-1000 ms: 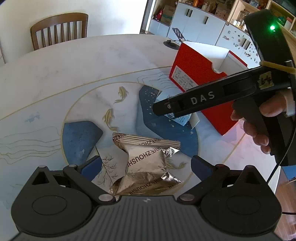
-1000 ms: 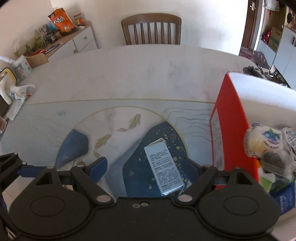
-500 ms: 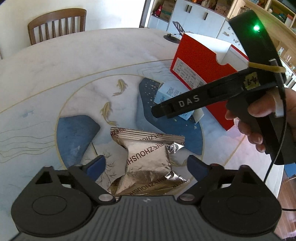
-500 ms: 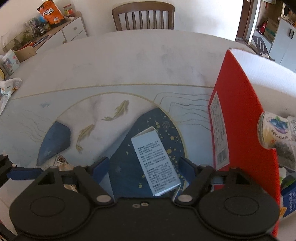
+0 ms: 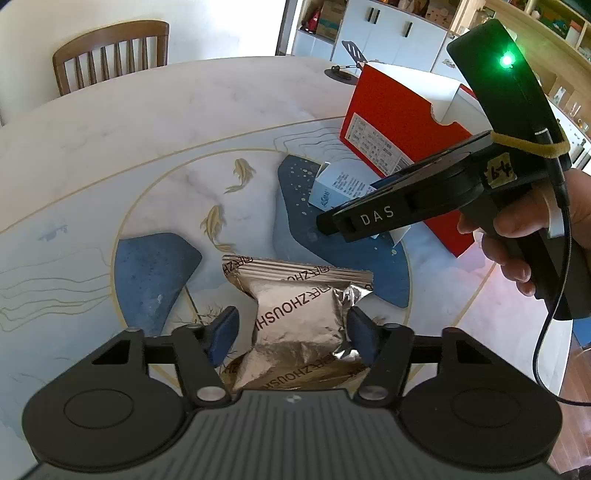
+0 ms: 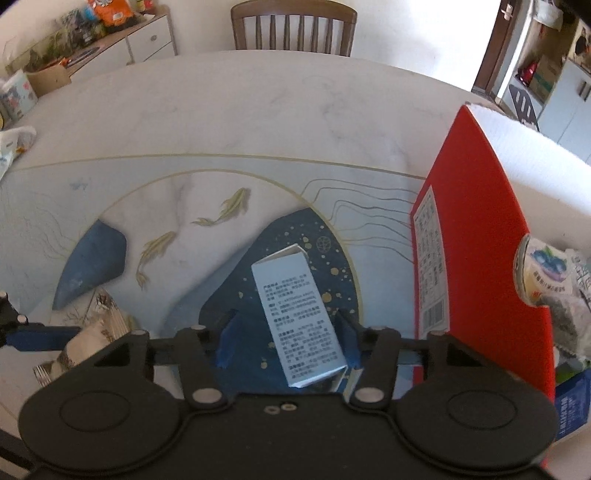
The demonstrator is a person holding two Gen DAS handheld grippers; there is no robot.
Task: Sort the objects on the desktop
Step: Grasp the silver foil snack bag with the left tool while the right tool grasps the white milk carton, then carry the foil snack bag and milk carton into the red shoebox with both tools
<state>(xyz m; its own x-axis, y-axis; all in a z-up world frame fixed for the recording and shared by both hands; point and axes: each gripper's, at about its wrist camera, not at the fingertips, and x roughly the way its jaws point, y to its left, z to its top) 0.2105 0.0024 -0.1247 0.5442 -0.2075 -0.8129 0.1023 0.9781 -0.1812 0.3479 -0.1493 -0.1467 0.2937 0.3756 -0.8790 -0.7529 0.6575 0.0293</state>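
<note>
Between closing left tongs: foil packet

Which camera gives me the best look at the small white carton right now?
The right wrist view: the small white carton lies full length between the closing jaws, printed face up. The left wrist view shows only its far end, mostly hidden behind the right gripper.

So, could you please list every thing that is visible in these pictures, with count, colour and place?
foil snack packet: 1, silver, on the table between the left gripper's fingers
small carton: 1, pale blue, lying on the table between the right gripper's fingers
red box: 1, red outside, white inside, right of the carton, holding a few packs
table: 1, white marble with blue and gold fish design
chair: 1, brown wood, behind the table
left gripper: 1, black, jaws closing
right gripper: 1, black, jaws closing
</note>
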